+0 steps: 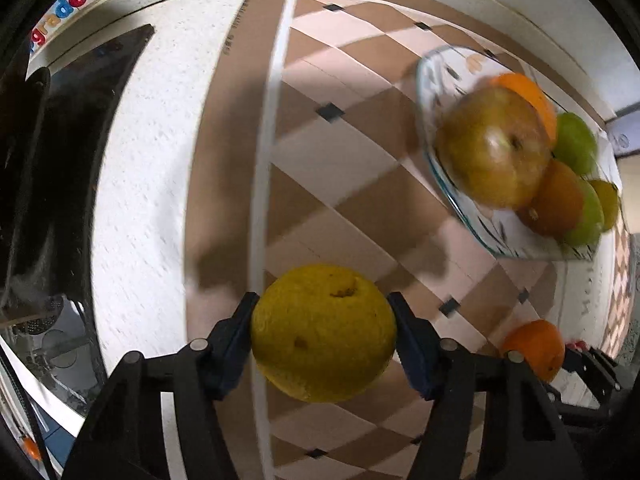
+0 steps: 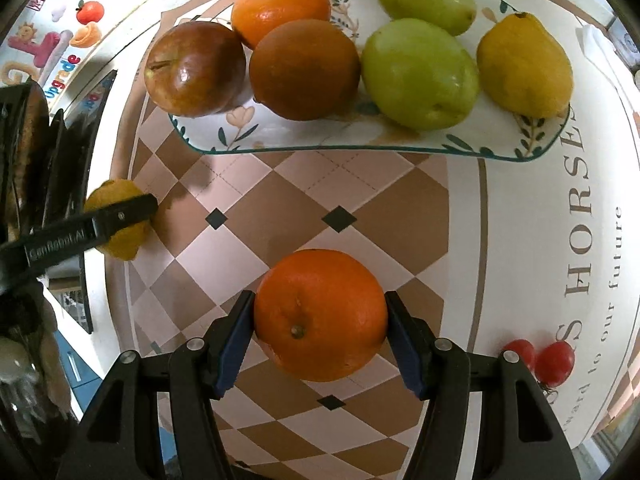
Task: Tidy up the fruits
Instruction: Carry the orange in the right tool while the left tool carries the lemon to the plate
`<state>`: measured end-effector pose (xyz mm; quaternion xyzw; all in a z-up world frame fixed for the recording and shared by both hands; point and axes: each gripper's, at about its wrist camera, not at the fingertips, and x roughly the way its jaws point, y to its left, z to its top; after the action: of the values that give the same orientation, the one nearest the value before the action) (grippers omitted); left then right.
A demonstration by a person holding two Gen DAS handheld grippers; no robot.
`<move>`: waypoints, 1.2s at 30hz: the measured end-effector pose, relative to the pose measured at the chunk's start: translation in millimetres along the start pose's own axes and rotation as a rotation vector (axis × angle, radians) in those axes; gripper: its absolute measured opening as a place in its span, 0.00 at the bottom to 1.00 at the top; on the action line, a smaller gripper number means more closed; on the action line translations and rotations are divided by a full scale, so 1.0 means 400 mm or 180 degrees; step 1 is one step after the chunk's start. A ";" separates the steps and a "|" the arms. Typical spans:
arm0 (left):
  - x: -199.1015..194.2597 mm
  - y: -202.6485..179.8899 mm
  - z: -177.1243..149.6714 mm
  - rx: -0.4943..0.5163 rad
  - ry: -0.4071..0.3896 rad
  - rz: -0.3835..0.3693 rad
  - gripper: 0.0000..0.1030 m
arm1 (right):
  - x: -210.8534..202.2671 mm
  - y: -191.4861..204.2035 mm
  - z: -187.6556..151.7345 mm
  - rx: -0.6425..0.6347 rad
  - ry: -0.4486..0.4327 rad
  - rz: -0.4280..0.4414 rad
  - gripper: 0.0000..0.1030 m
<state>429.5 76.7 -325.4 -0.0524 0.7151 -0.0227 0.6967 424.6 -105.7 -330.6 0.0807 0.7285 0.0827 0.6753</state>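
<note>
- Fruits: six already lie on the flowered tray (image 2: pixel 208 145) at 12 o'clock in the right wrist view, namely a reddish-brown apple (image 2: pixel 195 69), two oranges (image 2: pixel 280 8), two green fruits (image 2: pixel 419 74) and a yellow lemon-like fruit (image 2: pixel 524 66).
- The left tongs (image 1: pixel 323 336) are clenched on a yellow citrus (image 1: pixel 323 332), both blue pads touching its sides; it sits at 6 o'clock in the left wrist view, over the checkered mat (image 1: pixel 320 168).
- The right tongs (image 2: pixel 320 316) are clenched on a loose orange (image 2: pixel 320 314), pads pressed to both flanks, at 6 o'clock in their own view, just below the tray.
- Whether either fruit is lifted or resting on the mat, I cannot tell.
- Two small red tomatoes (image 2: pixel 554 362) lie on the desk at about 4 o'clock, well apart from the tray and untouched.
- Judgement: the sorting looks well past halfway. Both gripped fruits have yet to reach the tray, which shows free room along its near edge; the tomatoes may follow.
</note>
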 end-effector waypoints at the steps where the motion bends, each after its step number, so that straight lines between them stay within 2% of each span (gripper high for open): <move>1: 0.000 -0.004 -0.021 0.0019 0.0025 -0.0034 0.60 | -0.003 -0.003 0.000 -0.0004 0.0009 0.0013 0.64; 6: 0.012 -0.073 -0.116 0.0117 0.0130 -0.0169 0.60 | -0.012 -0.021 -0.016 -0.0040 0.0015 0.0021 0.64; 8: 0.011 -0.090 -0.134 0.0154 0.0061 -0.0097 0.60 | -0.003 -0.035 -0.016 0.0019 0.0075 0.0098 0.64; 11: 0.008 -0.092 -0.138 0.0114 0.0024 -0.0108 0.60 | -0.001 -0.052 -0.025 0.0034 0.0062 0.0183 0.65; 16: 0.007 -0.070 -0.122 0.0067 0.0036 -0.0115 0.60 | -0.007 -0.048 -0.044 -0.0046 -0.0030 0.0140 0.64; 19: -0.037 -0.077 -0.108 0.0033 0.0014 -0.0260 0.60 | -0.032 -0.063 -0.056 -0.0028 -0.0084 0.0199 0.64; 22: -0.118 -0.097 -0.091 0.0060 -0.0111 -0.0465 0.60 | -0.082 -0.090 -0.056 0.0047 -0.0182 0.0298 0.64; 25: -0.210 -0.137 -0.044 0.0134 -0.0305 -0.0668 0.60 | -0.162 -0.131 -0.041 0.0162 -0.0352 0.0424 0.64; 29: -0.321 -0.184 0.062 0.0268 -0.0568 -0.0823 0.60 | -0.280 -0.192 0.015 0.0276 -0.0656 0.0497 0.64; 31: -0.350 -0.210 0.132 0.0311 -0.0641 -0.0809 0.60 | -0.320 -0.228 0.062 0.0335 -0.0793 0.0484 0.64; 33: -0.357 -0.222 0.195 0.0350 -0.0701 -0.0698 0.60 | -0.341 -0.264 0.119 0.0384 -0.0883 0.0423 0.64; 36: -0.317 -0.217 0.286 0.0390 -0.0622 -0.0514 0.60 | -0.336 -0.307 0.221 0.0495 -0.0922 0.0312 0.64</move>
<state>550.5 8.4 -193.5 -0.0691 0.6346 -0.1171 0.7608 522.0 -254.9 -234.8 0.1792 0.6229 0.0463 0.7601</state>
